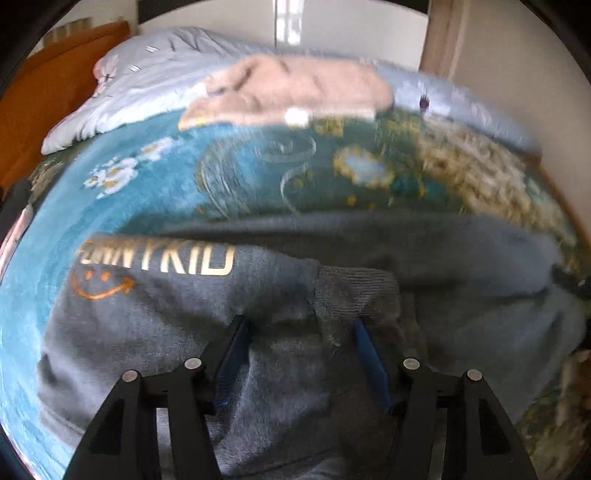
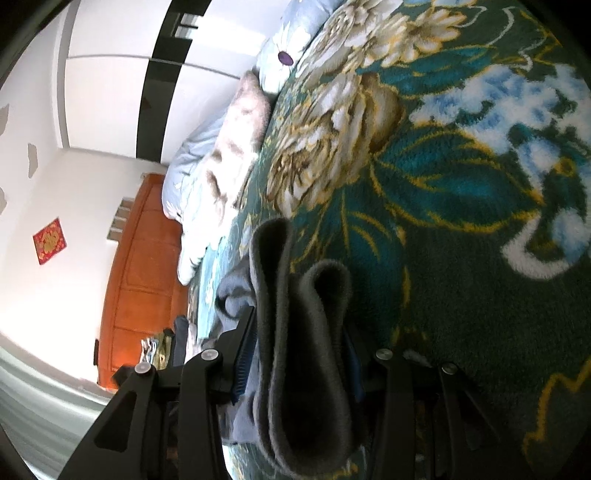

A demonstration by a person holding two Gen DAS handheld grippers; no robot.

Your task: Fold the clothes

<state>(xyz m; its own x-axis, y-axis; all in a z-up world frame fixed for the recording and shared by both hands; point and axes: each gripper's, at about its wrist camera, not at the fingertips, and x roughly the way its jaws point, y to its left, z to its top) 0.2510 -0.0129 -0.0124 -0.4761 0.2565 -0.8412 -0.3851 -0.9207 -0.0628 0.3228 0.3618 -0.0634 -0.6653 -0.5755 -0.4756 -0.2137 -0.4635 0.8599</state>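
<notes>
Both grippers I see over the bed [image 1: 155, 192] with its teal floral blanket [image 2: 461, 192]. On it lies the grey sweatshirt [image 1: 155, 332], gold letters up. My left gripper [image 1: 301, 328] is released, jaws apart above the ribbed cuff [image 1: 354, 291]. My right gripper [image 2: 299, 332] is grasping thick folds of the grey sweatshirt.

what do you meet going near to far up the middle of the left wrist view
left gripper → grey sweatshirt → teal floral blanket → pink garment → pale blue duvet → white wall
</notes>
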